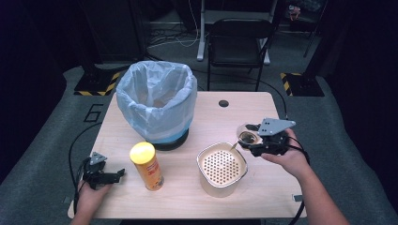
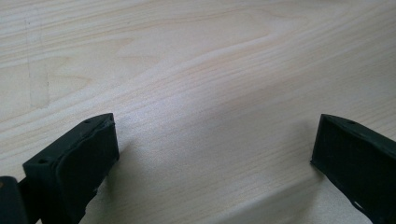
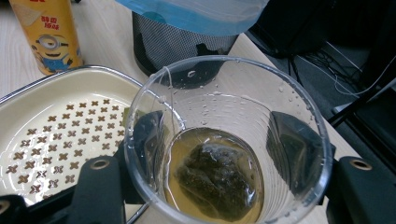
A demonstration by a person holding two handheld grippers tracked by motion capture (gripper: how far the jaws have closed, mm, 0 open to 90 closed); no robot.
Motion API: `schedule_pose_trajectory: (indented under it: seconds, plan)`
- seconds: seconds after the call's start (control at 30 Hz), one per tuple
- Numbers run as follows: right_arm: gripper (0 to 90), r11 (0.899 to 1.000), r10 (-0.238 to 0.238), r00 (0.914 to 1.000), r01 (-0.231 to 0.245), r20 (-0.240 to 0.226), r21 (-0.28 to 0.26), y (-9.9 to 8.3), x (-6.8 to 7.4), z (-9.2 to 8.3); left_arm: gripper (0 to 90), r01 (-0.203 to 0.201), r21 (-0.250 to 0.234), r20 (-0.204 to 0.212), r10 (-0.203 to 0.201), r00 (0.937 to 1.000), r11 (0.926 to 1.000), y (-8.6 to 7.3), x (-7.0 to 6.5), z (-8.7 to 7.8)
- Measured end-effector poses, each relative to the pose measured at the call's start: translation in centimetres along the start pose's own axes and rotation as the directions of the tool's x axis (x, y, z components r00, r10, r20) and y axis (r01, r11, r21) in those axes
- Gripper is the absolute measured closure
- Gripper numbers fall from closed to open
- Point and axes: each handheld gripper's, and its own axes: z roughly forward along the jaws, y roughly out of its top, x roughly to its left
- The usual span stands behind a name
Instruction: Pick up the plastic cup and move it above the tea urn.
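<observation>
My right gripper (image 1: 251, 140) is shut on a clear plastic cup (image 1: 247, 136) and holds it above the table, just right of a cream strainer pot (image 1: 222, 168). In the right gripper view the cup (image 3: 229, 140) holds some amber tea and a soaked tea bag (image 3: 217, 179), with a black jaw pressed on each side. The perforated strainer insert (image 3: 60, 140) lies to the cup's left. My left gripper (image 1: 117, 174) rests open near the table's front left edge; in the left gripper view its fingers (image 2: 74, 163) stand wide apart over bare wood.
A yellow snack can (image 1: 147, 165) stands between the grippers. A bin lined with a pale blue bag (image 1: 157, 101) sits at the back left of the wooden table (image 1: 263, 187). A black chair (image 1: 237, 44) stands beyond the table.
</observation>
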Motion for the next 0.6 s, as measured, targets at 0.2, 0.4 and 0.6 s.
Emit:
schedule_pose_trajectory:
  seconds: [0.2, 0.4, 0.6]
  plan:
    - [36.7, 0.998, -0.060, 0.9982, 0.060, -0.002, 0.021, 0.4, 0.3, 1.0, 0.2, -0.001, 0.000, 0.000, 0.001, 1.0000, 1.0000, 0.0, 0.0, 0.0]
    - [36.7, 0.994, -0.108, 0.9940, 0.108, 0.012, 0.015, 0.4, 0.4, 1.6, 0.3, 0.000, 0.000, 0.000, 0.000, 1.0000, 1.0000, 0.0, 0.0, 0.0]
    - [36.7, 0.988, -0.155, 0.9878, 0.155, 0.019, 0.016, 0.2, 0.4, 2.0, 0.2, 0.000, 0.000, 0.000, 0.000, 1.0000, 1.0000, 0.0, 0.0, 0.0]
